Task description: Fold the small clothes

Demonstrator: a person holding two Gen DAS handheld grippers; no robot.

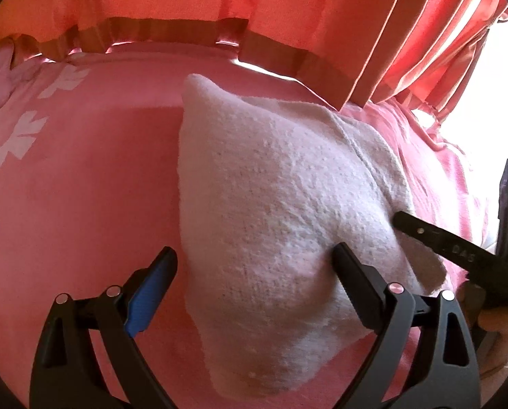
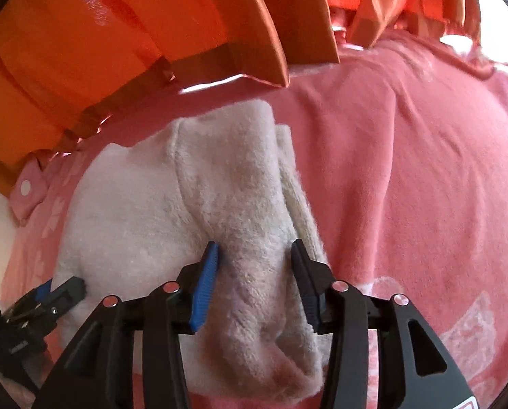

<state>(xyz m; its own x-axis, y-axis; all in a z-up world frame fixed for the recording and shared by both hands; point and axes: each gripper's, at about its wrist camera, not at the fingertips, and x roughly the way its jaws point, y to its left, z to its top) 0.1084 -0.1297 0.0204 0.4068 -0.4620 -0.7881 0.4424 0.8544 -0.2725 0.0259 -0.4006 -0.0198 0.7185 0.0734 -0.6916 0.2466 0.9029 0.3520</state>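
Note:
A small white fleece garment lies on a pink patterned blanket. In the left wrist view my left gripper is open, its jaws wide apart over the garment's near left part, the right finger resting on the cloth. The right gripper's fingers come in from the right onto the garment's edge. In the right wrist view the garment shows bunched with a folded seam, and my right gripper has its jaws open astride a raised fold of it. The left gripper's fingers show at lower left.
An orange pleated curtain with a brown hem hangs over the blanket's far edge; it also shows in the right wrist view. A pink dotted cloth lies at the left. Bright window light is at far right.

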